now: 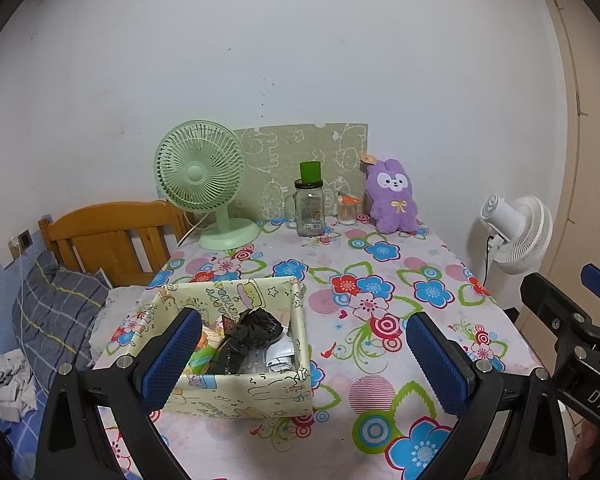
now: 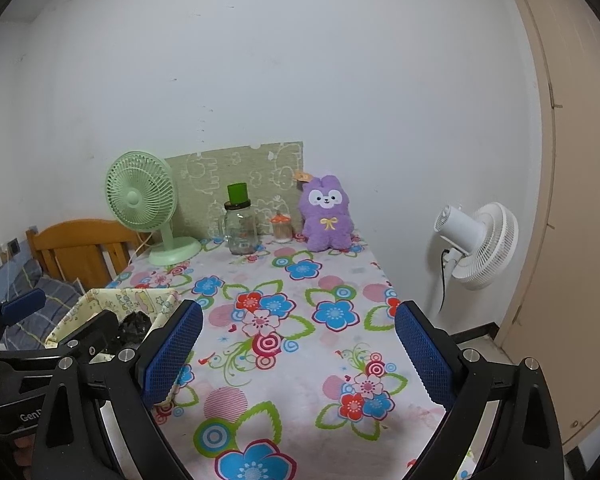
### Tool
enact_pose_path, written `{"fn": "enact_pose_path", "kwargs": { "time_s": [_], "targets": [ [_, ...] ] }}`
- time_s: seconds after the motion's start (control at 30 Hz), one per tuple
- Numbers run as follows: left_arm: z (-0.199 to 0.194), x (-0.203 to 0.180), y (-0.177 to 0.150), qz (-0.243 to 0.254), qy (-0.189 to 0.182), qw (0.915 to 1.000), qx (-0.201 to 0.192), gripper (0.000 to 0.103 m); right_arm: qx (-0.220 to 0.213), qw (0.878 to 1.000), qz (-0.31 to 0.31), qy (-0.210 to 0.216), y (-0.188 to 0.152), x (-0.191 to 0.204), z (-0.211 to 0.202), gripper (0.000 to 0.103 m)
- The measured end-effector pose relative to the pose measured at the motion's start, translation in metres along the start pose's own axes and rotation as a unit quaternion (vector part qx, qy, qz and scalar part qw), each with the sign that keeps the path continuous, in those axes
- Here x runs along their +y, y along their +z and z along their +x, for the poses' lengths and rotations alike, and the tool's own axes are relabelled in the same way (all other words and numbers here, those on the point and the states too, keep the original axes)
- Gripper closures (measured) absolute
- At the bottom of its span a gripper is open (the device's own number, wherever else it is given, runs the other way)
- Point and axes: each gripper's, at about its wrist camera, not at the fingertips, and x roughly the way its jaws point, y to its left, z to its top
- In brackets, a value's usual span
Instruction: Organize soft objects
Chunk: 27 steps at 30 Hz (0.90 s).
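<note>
Purple plush bunny [image 1: 392, 198] sits upright at far edge of the floral tablecloth [image 1: 380, 280], back to the wall, facing forward; white face patch, yellow bow on chest, tan tag at one ear; fluffy, undeformed, nothing touching its front

Open box [image 1: 240, 394] wrapped in pale yellow cartoon paper, well apart from the bunny, at near-left part of the tablecloth, top open, standing flat; inside: crumpled black soft item [image 1: 252, 332] on top, white-silver packets right of it, a green-orange item left of it; contents loosely piled, below rim
</note>
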Motion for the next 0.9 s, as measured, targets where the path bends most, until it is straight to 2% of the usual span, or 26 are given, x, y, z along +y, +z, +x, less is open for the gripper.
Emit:
{"fn": "enact_pose_path", "kwargs": {
  "time_s": [0.9],
  "targets": [
    [-0.0043, 0.0057, 0.0, -0.007, 0.004, 1.0, -0.005, 0.0, -0.003, 1.0, -0.003, 0.003, 0.0026, 0.0066, -0.0024, 0.005]
  ]
}}
